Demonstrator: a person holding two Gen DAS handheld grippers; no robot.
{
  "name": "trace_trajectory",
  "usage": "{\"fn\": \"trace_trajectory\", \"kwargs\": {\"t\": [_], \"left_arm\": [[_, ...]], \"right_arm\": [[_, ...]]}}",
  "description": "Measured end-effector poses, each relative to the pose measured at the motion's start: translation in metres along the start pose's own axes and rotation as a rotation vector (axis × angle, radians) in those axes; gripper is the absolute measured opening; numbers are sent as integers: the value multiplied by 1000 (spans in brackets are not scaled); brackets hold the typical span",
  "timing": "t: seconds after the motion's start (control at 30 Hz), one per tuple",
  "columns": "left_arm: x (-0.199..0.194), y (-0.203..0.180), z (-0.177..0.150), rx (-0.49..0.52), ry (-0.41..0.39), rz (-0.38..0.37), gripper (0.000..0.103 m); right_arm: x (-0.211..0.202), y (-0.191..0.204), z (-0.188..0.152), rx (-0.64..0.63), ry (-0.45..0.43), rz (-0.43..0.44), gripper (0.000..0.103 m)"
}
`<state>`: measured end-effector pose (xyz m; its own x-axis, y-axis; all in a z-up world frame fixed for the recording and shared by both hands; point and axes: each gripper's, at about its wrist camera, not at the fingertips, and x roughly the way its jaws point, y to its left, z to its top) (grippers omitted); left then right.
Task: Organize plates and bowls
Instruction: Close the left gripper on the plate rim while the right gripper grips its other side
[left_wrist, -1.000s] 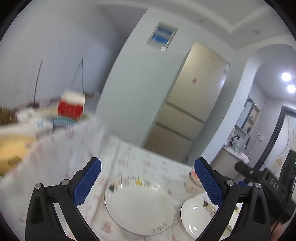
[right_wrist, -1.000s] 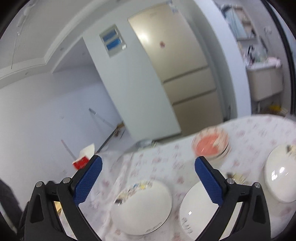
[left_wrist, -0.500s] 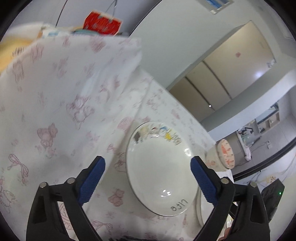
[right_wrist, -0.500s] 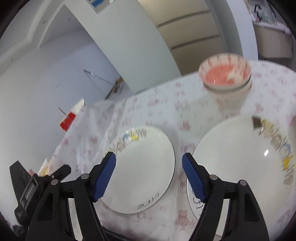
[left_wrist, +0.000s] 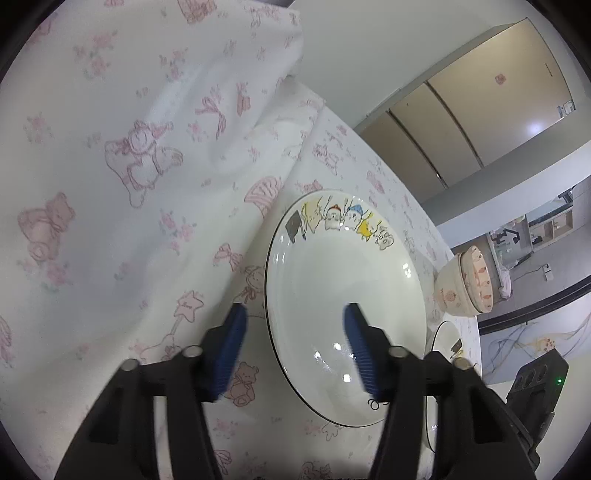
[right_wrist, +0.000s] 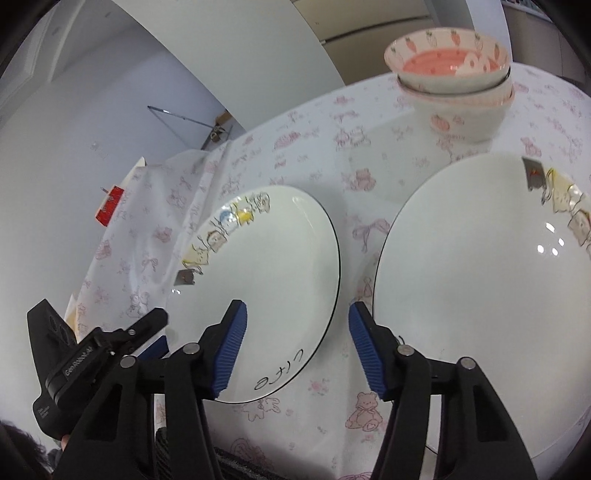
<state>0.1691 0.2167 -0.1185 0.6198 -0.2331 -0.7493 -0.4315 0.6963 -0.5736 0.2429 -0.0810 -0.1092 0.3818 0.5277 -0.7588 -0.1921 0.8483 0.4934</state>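
A white plate with cartoon figures (left_wrist: 343, 295) lies on the bear-print tablecloth (left_wrist: 129, 184). My left gripper (left_wrist: 297, 332) hovers low over its left rim, one pad above the plate and one above the cloth; its jaws are closing and press on nothing. In the right wrist view my right gripper (right_wrist: 297, 332) straddles the right rim of the same plate (right_wrist: 266, 280), its jaws also closing without touching. A second, matching plate (right_wrist: 480, 288) lies to the right. Two stacked pink carrot-print bowls (right_wrist: 454, 74) stand behind it.
The cloth is bunched into a raised fold (left_wrist: 221, 110) left of the plate. My left gripper's black body (right_wrist: 92, 354) shows at the lower left of the right wrist view. A red and white box (right_wrist: 109, 206) sits beyond the table's far left edge.
Both grippers have come down toward the table and tipped to point at the plate. Their jaws have narrowed from wide apart to about half. The plates have not moved.
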Motion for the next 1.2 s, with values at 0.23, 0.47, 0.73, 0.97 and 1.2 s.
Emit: {"fn": "trace_trajectory", "kwargs": {"t": [0.23,0.47,0.73,0.97,1.2], "left_arm": [[12,0,-3,0,24,35,24],[21,-2,-5,23,45,75,17],[21,-13,-9,109,22,136,16],[13,-23,-13,173,13,148,17],[-6,-28,-17,174,1,129,17]], "right_arm": [[14,5,-2,-52,18,-77,30],[23,10,-6,-94,9,-136,26],[26,14,-8,-150,-9,-192,17],[18,14,-7,-160,-24,-187,15],[0,15,-5,-136,-30,-143,15]]}}
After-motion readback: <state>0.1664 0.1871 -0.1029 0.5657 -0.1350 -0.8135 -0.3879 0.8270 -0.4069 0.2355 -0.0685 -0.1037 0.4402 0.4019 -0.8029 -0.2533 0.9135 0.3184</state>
